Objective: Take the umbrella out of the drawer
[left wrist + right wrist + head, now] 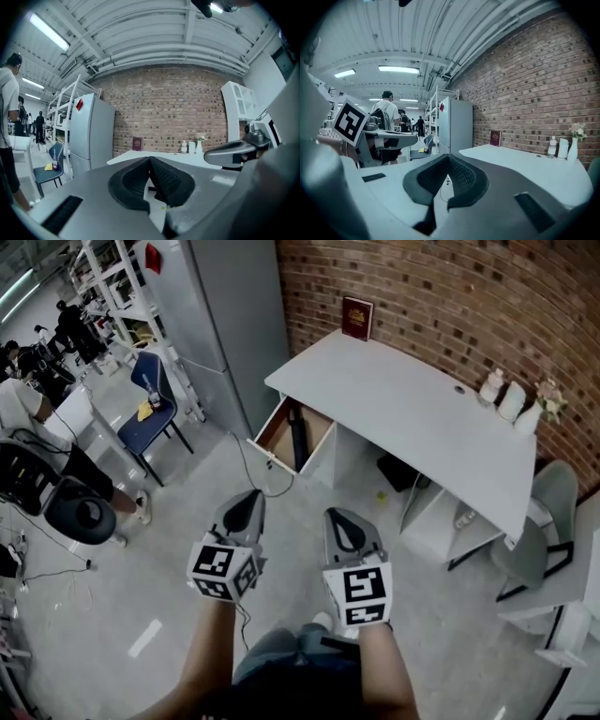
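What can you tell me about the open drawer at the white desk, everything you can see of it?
The drawer stands pulled far out from the white desk, at the desk's left end as the head view shows it, above the grey floor. Its front and side walls look white, and its bottom is brown, like wood or board. A long black umbrella lies lengthwise inside, along the side nearer the desk's middle. Nothing else shows in it.

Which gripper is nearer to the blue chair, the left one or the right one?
Left. The left gripper is to the lower right of the blue chair; the right gripper lies farther right, beyond the left one.
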`<act>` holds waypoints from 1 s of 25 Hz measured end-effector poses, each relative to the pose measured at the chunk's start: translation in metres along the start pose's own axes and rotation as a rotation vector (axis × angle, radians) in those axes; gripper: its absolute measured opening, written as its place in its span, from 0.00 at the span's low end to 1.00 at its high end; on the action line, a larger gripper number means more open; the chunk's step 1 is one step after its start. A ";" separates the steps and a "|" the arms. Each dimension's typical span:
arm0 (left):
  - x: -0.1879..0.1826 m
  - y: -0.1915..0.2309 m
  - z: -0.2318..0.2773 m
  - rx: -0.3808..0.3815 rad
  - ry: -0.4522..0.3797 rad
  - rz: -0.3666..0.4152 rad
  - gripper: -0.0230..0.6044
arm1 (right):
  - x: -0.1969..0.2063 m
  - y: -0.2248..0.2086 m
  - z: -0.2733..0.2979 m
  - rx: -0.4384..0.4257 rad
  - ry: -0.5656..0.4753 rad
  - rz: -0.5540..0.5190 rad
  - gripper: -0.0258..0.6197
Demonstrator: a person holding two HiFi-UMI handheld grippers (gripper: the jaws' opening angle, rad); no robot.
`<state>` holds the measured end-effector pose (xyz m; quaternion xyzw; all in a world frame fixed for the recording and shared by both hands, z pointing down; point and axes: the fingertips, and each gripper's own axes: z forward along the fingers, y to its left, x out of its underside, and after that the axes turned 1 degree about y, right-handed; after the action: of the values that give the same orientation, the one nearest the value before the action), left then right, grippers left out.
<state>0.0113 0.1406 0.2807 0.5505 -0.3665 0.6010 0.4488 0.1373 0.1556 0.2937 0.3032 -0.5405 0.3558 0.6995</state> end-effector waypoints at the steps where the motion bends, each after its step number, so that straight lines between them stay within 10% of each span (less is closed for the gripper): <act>1: 0.002 0.002 0.004 0.010 0.001 -0.019 0.03 | 0.002 -0.001 0.005 0.002 0.013 -0.009 0.03; 25: 0.024 0.130 0.209 0.106 0.077 -0.119 0.03 | -0.025 -0.065 0.212 -0.015 0.024 -0.062 0.03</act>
<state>-0.0411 -0.0943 0.3376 0.5707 -0.2833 0.6126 0.4677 0.0721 -0.0572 0.3159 0.3103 -0.5253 0.3336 0.7187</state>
